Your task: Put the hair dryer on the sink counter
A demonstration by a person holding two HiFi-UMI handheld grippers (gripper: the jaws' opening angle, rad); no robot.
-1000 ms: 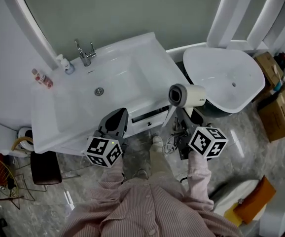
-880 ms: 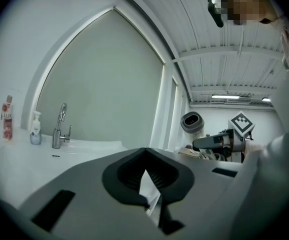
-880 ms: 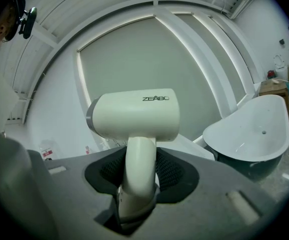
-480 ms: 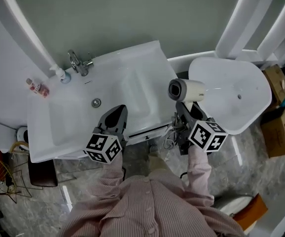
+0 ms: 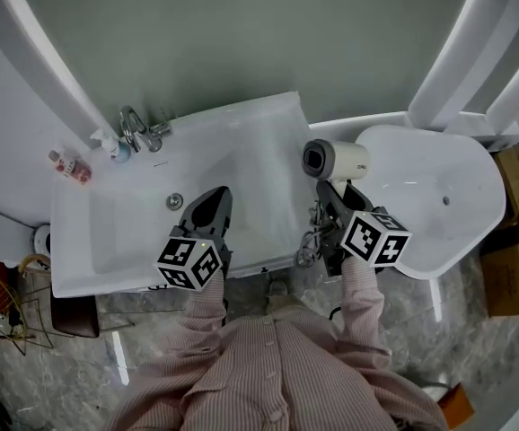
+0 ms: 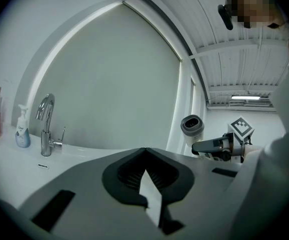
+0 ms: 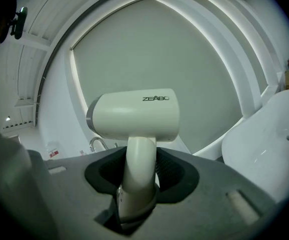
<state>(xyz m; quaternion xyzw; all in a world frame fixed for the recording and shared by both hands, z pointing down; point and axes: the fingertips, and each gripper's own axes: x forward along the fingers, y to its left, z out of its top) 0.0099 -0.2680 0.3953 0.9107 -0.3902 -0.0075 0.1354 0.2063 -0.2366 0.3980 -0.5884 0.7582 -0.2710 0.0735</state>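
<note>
The white rectangular ceramic sink basin (image 5: 107,232) holds only its round metal drain (image 5: 175,201). The right gripper (image 5: 331,189) grasps the white plastic hair dryer (image 5: 336,162) by its handle. The dryer is in the air just past the right edge of the white sink counter (image 5: 273,142), beside the white oval bathtub (image 5: 421,196). The left gripper (image 5: 213,200) is clenched empty over the basin. The dryer's cord is partly hidden.

Smooth, glossy cream plastic hair dryer (image 5: 336,161) with a matt grey end band. Glossy white sink counter (image 5: 268,124), ceramic-looking. Shiny chromed metal faucet (image 5: 136,126). Soft striped cloth shirt (image 5: 268,375). Polished, veined grey stone floor (image 5: 89,366).
</note>
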